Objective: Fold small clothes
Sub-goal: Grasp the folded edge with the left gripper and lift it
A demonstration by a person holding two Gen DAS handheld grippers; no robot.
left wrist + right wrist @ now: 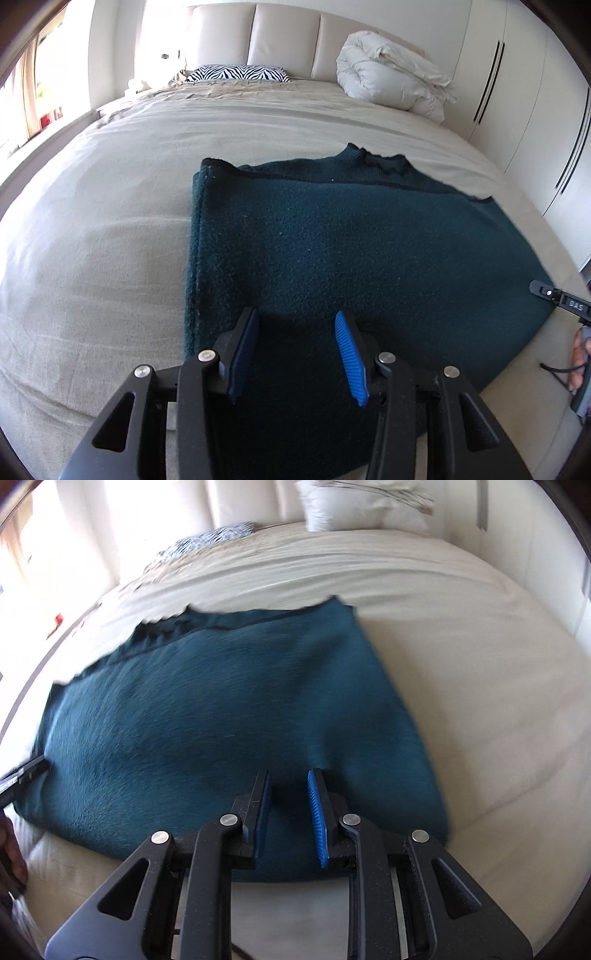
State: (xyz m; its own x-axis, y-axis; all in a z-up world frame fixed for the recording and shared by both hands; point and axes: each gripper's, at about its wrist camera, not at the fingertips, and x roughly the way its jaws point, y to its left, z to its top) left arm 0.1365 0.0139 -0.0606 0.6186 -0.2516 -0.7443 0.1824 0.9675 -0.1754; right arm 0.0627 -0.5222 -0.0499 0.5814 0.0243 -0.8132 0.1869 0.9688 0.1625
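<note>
Teal knit sweater [332, 251] lies flat on the bed [110, 221], near edge, sides already folded in, collar at far end. Left claw [295, 354] over near-left hem, jaws roughly half open, nothing btwn pads. Right claw [290, 812] over near-right hem, gap narrow, pads not pinching cloth as far as visible (view is blurred). Risks, my read: a pinch could catch top layer only, so the side folds slide open when lifted; uneven lift btwn hands would skew the fold; thick knit may slip from a shallow bite.
</note>
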